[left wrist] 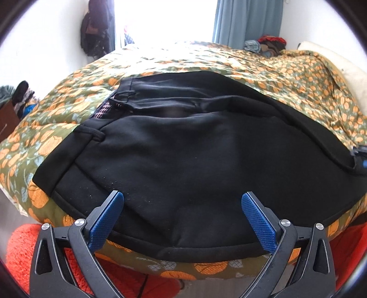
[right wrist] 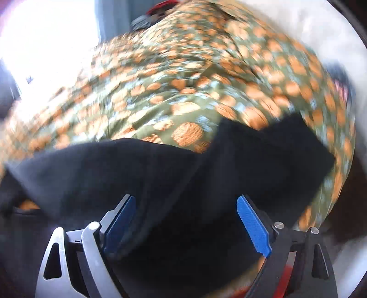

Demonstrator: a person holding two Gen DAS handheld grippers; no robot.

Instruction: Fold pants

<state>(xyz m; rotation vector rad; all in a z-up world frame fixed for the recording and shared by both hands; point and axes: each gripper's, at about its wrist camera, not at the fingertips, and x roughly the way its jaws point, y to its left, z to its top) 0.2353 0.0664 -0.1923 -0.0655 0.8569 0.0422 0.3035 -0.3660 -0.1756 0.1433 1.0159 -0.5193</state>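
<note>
Black pants (left wrist: 183,155) lie spread on a bed with a green and orange patterned cover (left wrist: 286,75). The waistband with belt loops is at the left in the left wrist view. My left gripper (left wrist: 182,201) is open and empty over the near edge of the pants. The other gripper's blue tip (left wrist: 361,158) shows at the right edge of the pants. In the blurred right wrist view, my right gripper (right wrist: 185,206) is open over the black fabric (right wrist: 160,178), with two pant leg ends lying ahead on the cover (right wrist: 183,91).
An orange shaggy rug (left wrist: 25,252) lies on the floor below the bed's near edge. A pillow (left wrist: 344,66) and a pile of clothes (left wrist: 266,45) sit at the far right of the bed. A bright window and blue curtain (left wrist: 245,20) are behind.
</note>
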